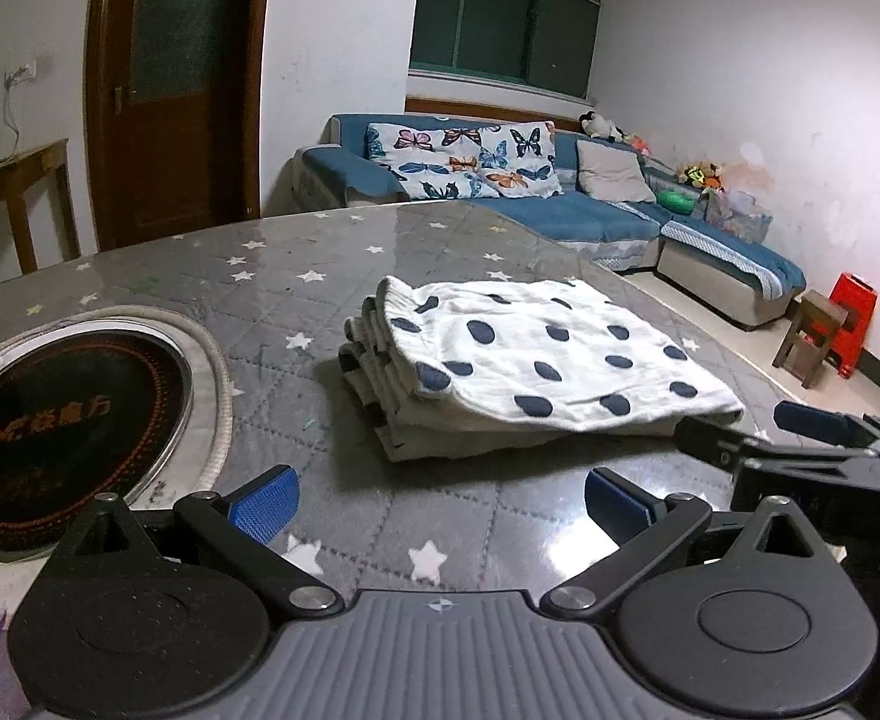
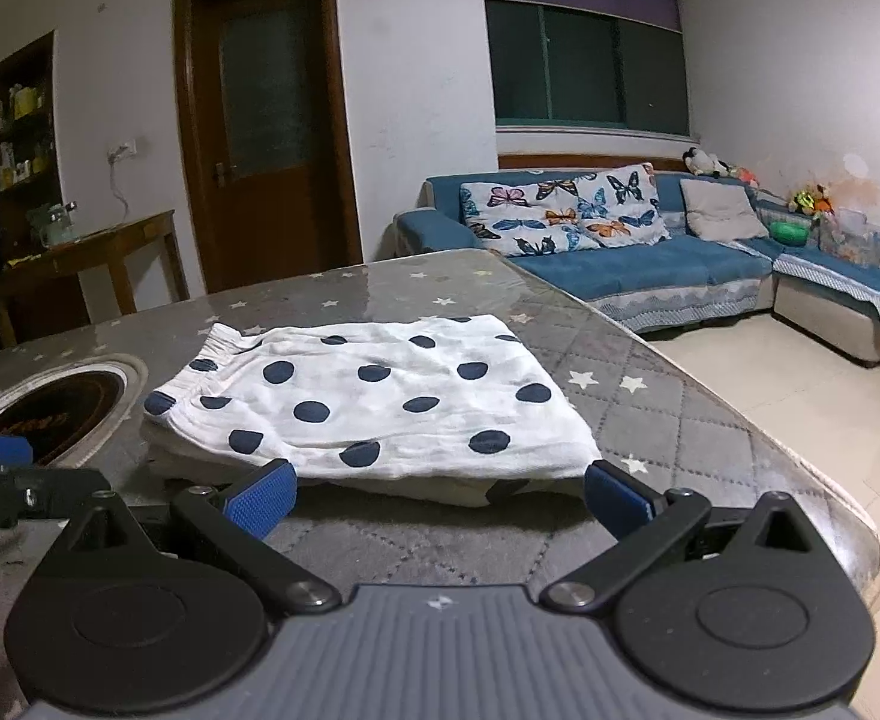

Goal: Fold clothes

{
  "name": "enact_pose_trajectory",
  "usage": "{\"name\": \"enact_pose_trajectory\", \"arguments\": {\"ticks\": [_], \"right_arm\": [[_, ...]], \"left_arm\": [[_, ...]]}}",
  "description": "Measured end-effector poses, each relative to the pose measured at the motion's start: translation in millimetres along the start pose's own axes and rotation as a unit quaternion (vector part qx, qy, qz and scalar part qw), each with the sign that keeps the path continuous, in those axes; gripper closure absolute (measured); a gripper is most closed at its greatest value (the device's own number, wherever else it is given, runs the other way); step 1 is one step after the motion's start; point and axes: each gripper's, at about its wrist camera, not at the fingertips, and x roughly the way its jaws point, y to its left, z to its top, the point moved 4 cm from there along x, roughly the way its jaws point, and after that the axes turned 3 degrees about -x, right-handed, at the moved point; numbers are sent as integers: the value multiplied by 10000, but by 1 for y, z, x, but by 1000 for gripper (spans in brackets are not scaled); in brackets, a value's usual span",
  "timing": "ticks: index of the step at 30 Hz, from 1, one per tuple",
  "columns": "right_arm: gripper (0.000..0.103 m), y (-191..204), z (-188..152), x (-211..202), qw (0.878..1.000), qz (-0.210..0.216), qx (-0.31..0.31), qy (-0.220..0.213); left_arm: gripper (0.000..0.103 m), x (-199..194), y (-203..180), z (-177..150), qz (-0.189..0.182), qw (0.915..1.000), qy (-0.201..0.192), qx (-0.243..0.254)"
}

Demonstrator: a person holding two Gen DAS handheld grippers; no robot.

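Note:
A white garment with dark blue dots lies folded in a flat stack on the grey star-patterned table; it also shows in the right wrist view. My left gripper is open and empty, a short way in front of the garment's near left side. My right gripper is open and empty, its blue pads just before the garment's near edge. The right gripper's fingers show at the right edge of the left wrist view.
A round black cooktop with a metal rim is set into the table at the left, also in the right wrist view. The table's edge curves along the right. Beyond stand a blue sofa, a brown door and a wooden side table.

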Motion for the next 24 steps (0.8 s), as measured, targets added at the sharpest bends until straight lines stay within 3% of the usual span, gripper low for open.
{"name": "enact_pose_trajectory", "arguments": {"ticks": [24], "right_arm": [[0, 16, -8, 2, 9998, 15, 61, 206]], "left_arm": [[0, 4, 12, -21, 101, 9997, 180, 123]]}}
